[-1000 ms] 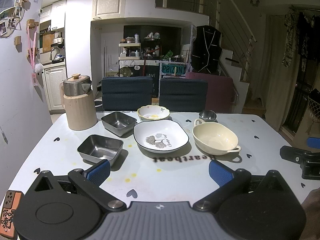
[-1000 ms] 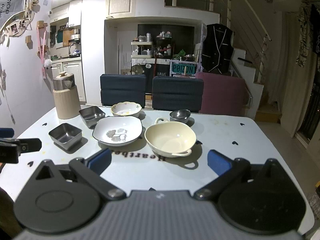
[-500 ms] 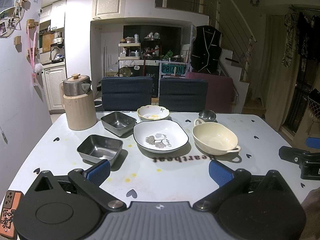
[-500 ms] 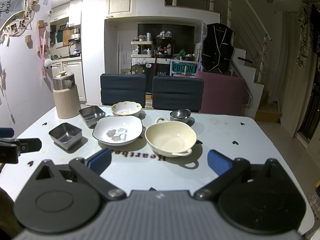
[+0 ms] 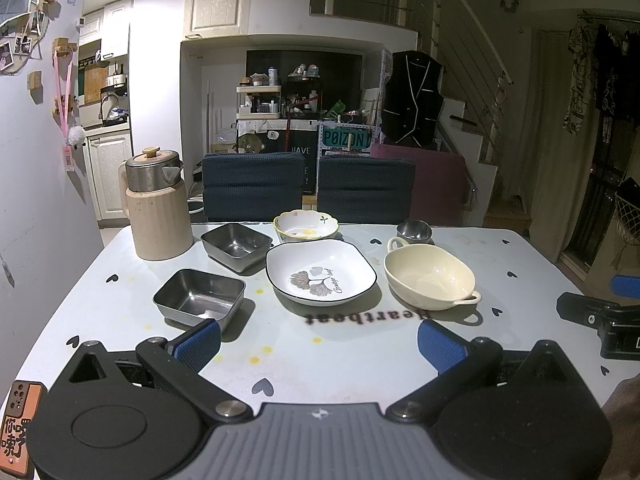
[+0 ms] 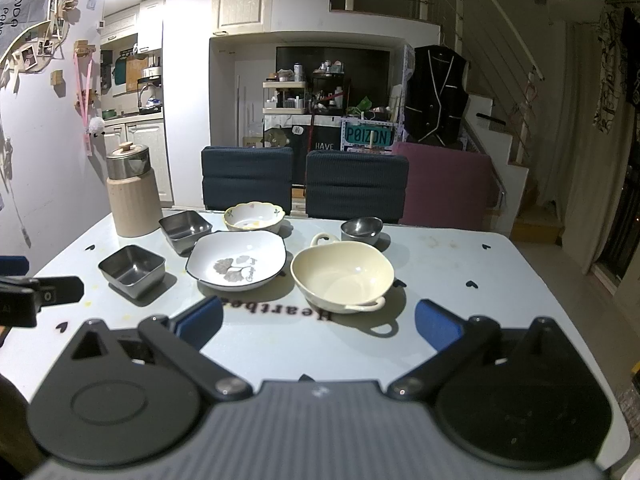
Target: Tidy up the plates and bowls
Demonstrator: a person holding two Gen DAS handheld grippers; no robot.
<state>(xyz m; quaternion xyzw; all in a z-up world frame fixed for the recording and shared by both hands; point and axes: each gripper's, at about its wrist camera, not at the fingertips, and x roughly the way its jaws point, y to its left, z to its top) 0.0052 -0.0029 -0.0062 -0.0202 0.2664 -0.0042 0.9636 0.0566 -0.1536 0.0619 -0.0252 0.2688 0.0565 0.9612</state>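
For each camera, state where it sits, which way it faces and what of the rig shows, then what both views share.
Left wrist: sits on the left tool at the near table edge, facing across the table toward the chairs; its own open blue-padded fingers show, with the other tool at the right edge.
Right wrist: sits on the right tool, further right, facing the same way; its open fingers show, with the left tool at the left edge.
Shared: white leaf plate, cream bowl, two steel trays, jug.
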